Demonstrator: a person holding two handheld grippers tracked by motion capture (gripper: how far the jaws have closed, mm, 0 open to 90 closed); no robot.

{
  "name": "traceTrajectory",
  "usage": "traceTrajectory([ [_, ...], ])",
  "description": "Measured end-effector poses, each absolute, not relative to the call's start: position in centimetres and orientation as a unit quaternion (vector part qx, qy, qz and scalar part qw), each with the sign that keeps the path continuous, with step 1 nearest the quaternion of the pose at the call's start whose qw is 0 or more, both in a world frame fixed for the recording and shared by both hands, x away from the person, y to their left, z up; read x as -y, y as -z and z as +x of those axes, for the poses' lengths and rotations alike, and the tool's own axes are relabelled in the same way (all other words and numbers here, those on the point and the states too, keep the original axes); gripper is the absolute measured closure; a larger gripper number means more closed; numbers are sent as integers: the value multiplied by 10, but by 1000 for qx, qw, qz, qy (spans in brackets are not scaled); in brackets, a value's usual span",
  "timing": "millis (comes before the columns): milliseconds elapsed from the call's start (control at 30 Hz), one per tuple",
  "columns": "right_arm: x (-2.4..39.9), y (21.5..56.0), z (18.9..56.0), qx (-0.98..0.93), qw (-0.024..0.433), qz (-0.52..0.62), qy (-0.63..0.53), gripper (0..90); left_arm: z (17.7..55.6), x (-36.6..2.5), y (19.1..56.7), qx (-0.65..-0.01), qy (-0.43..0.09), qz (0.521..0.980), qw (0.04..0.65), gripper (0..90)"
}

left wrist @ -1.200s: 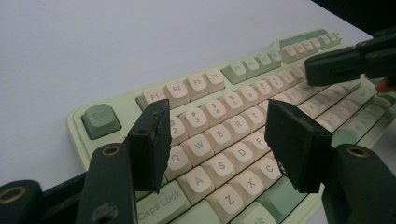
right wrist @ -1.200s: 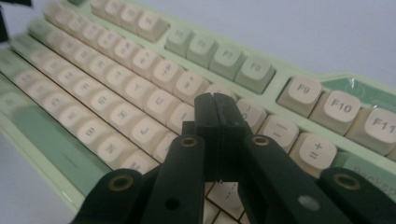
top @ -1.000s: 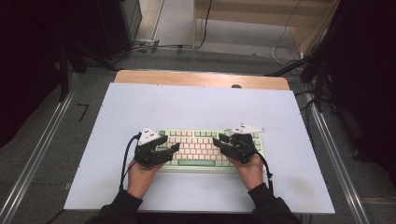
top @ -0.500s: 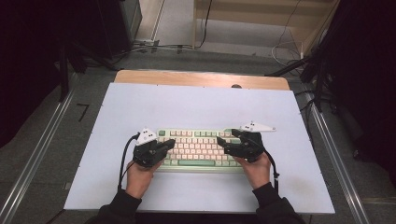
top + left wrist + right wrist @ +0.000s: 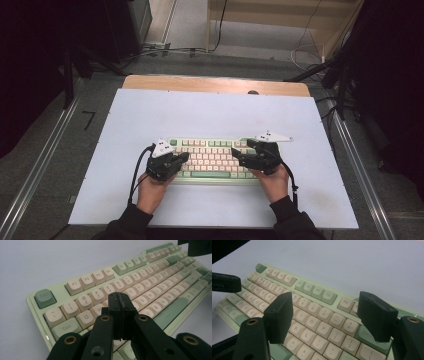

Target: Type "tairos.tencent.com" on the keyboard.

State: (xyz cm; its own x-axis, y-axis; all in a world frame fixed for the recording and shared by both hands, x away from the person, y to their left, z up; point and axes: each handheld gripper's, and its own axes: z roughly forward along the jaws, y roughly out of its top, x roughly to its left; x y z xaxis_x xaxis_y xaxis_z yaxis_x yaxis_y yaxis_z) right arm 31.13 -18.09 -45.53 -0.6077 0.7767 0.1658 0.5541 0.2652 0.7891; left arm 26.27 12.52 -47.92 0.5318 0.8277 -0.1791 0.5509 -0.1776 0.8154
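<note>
keyboard (image 5: pixel 210 158) at lower centre of surface (image 5: pixel 210 115); left gripper (image 5: pixel 120 302) fingers together over its keys, right gripper (image 5: pixel 325 315) fingers apart and empty; key-pressing seemingly underway.

Pale green keyboard (image 5: pixel 210 159) with cream keys and darker green Esc, Tab and space bar, black tongs (image 5: pixel 119 305), white bench (image 5: pixel 210 115) with wooden far edge
</note>
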Motion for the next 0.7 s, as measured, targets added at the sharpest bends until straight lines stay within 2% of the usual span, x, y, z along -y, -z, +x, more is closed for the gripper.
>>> traceTrajectory([
  [700,179,457,311,-787,126,424,-431,277,270,-118,490,-466,-142,766,419,900],
])
